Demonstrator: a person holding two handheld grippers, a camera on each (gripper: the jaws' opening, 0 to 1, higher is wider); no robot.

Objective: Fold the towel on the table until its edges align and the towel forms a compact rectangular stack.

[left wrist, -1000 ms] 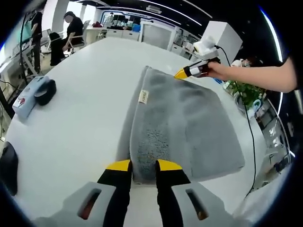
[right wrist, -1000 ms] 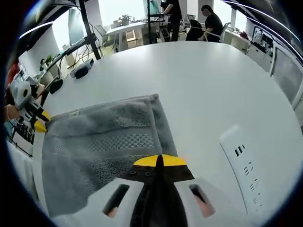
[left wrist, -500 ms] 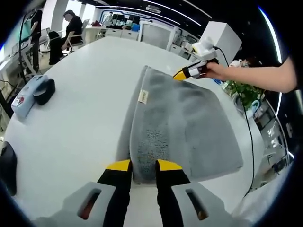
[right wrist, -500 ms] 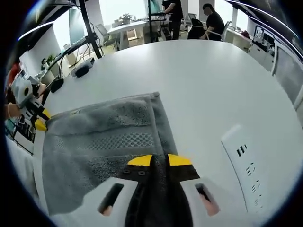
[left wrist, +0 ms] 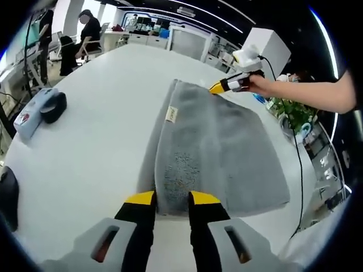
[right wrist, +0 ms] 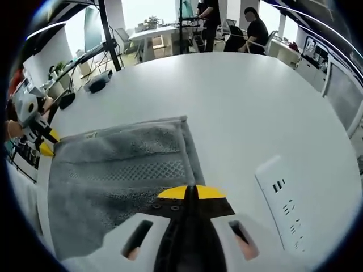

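Grey towel [left wrist: 210, 153] folded on the white table [left wrist: 96, 147], spread flat, a small tan tag [left wrist: 171, 115] sewn at the long folded edge; print on tag too small to read. Same towel [right wrist: 113, 175] in the right gripper view, woven band running across it, tag only a pale speck at the far edge.

Left gripper [left wrist: 171, 198] at the near short edge of the towel, yellow tips set a narrow gap apart, towel edge lying in that gap; whether the cloth is pinched cannot be told. Seen from the right gripper view as a small yellow-tipped tool [right wrist: 39, 139] at the towel's far corner, partly cut by the picture's edge.

Right gripper [right wrist: 191, 192] with yellow tips pressed together on the towel's near corner; dark body covers the cloth just behind the tips, so the nipped fold itself stays hidden. From the left gripper view, right gripper [left wrist: 218, 88] at the far corner, held in a hand [left wrist: 261, 85].

White power strip [right wrist: 286, 207] on the table well right of the towel, sockets visible, markings unreadable. Blue box [left wrist: 28, 116] with a red-and-white label, too blurred to read, a black object [left wrist: 53, 107] resting against it. Potted plant [left wrist: 295, 113] beyond the table edge. Seated people [right wrist: 249, 28] far back.
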